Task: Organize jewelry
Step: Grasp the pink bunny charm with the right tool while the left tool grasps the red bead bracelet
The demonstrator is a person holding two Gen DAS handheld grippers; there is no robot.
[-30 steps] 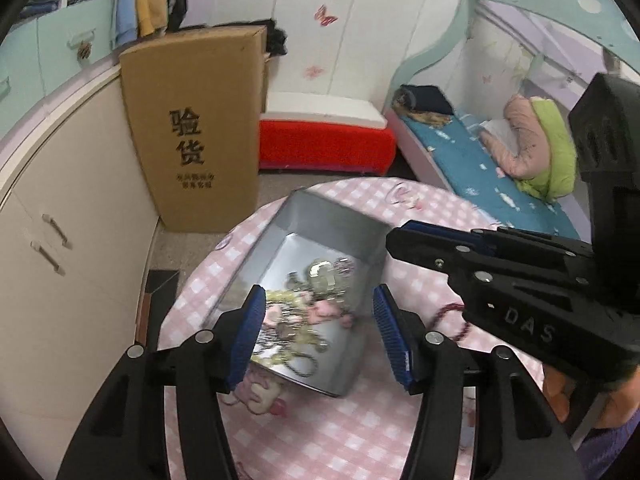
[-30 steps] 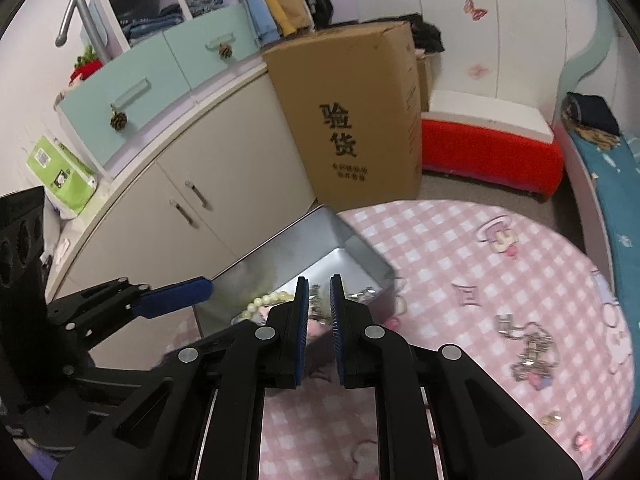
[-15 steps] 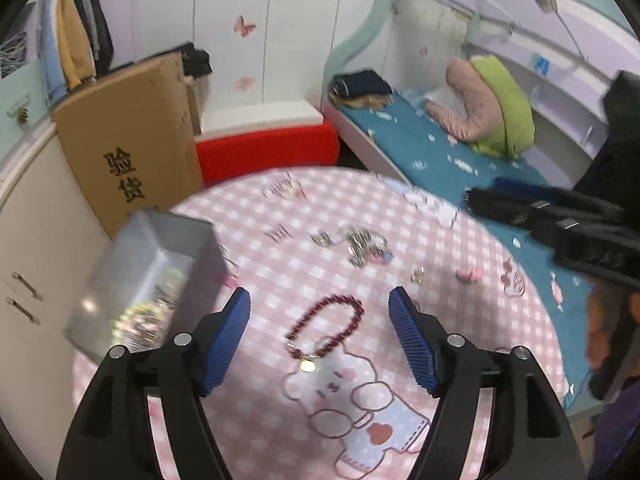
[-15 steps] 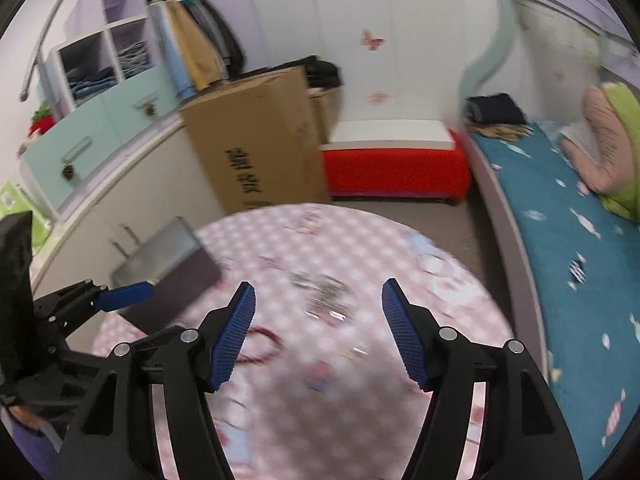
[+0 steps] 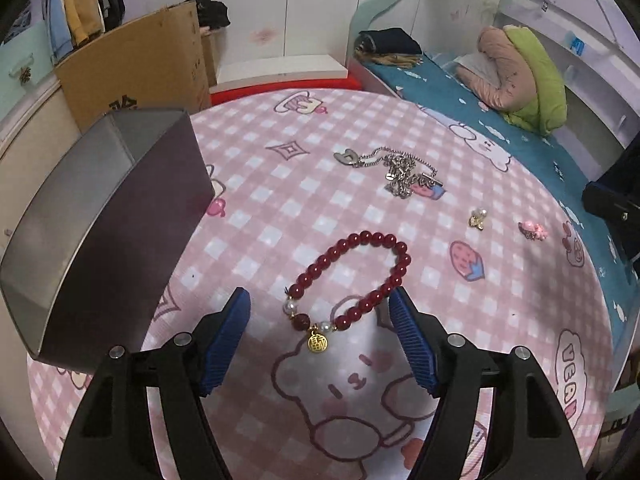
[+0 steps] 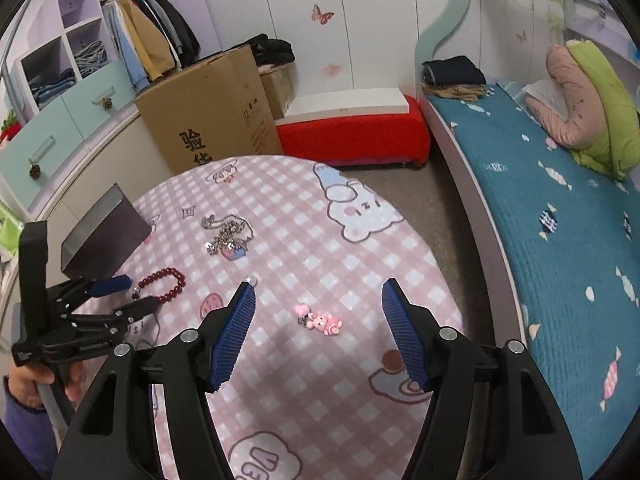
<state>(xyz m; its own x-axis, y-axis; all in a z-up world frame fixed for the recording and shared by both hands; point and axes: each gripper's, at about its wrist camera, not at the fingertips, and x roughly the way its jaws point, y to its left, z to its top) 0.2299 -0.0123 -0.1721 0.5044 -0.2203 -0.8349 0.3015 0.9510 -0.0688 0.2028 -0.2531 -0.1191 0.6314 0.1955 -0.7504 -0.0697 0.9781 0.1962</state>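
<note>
Now, left wrist view:
Left gripper (image 5: 320, 322): jaws wide apart, low over the pink checked tablecloth (image 5: 260, 216), gripping nothing.
Red bead bracelet (image 5: 352, 280): flat on the cloth, lying between the 2 blue pads (image 5: 226, 340), lower end with a gold charm (image 5: 318, 342) nearest the camera; whether the pad at 3 o'clock touches the beads cannot be told.
Metal tin (image 5: 120, 216): at 9 o'clock of the bracelet, near it, dark outer wall facing the camera, inside hidden.
Silver chain tangle (image 5: 400, 172): at 12 to 1 o'clock of the bracelet, well apart from it.
Small gold-and-pearl piece (image 5: 478, 218): at 2 o'clock of the bracelet.
Pink charm (image 5: 532, 231): just past the pearl piece, near the cloth's edge at 3 o'clock.

Next, right wrist view:
Right gripper (image 6: 318, 320): jaws wide apart, holding nothing, above the cloth.
Pink charm (image 6: 318, 320): on the cloth between the 2 pads, touching neither.
Left gripper (image 6: 130, 294): at 9 o'clock, jaws apart around the near end of the bracelet (image 6: 164, 284).
Chain tangle (image 6: 228, 234): at 11 o'clock of the pink charm, well apart.
Tin (image 6: 104, 236): at 10 o'clock, beyond the bracelet.
Cardboard box (image 6: 208, 112): on the floor at 12 o'clock of the tin.
</note>
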